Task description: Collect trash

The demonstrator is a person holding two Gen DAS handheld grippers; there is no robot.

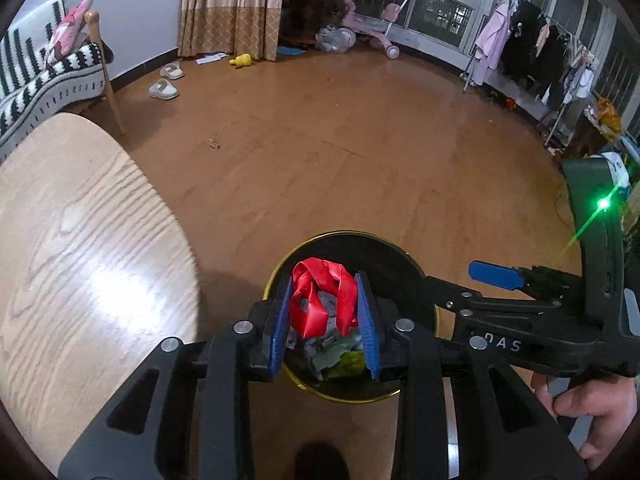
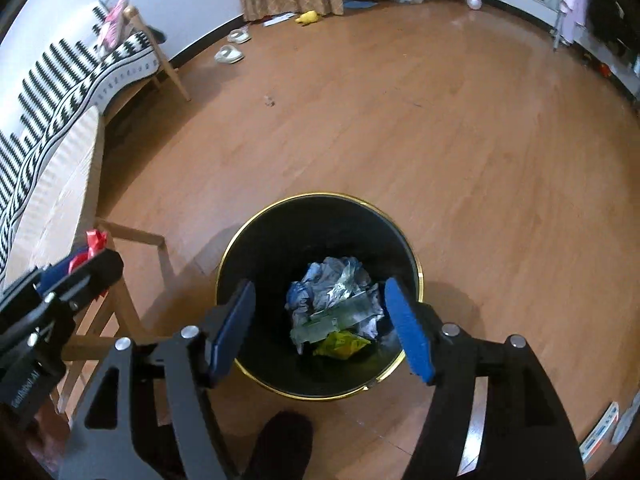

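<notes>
My left gripper (image 1: 325,309) is shut on a crumpled red ribbon (image 1: 324,298) and holds it over the black bin with a gold rim (image 1: 416,268). The ribbon also shows in the right wrist view (image 2: 95,240), beside the left gripper (image 2: 80,264). My right gripper (image 2: 322,326) is open and empty above the bin (image 2: 256,240). Crumpled grey-blue plastic (image 2: 336,300) and a yellow-green wrapper (image 2: 340,345) lie in the bin. The right gripper also shows in the left wrist view (image 1: 496,275), to the right of the bin.
A round light-wood table (image 1: 80,240) stands to the left of the bin, its legs (image 2: 132,236) near it. A striped sofa (image 2: 60,92) is behind it. Slippers (image 1: 164,90), a yellow toy (image 1: 241,60), a pink tricycle (image 1: 376,28) and a clothes rack (image 1: 532,40) line the far floor. My shoe (image 2: 280,444) is below.
</notes>
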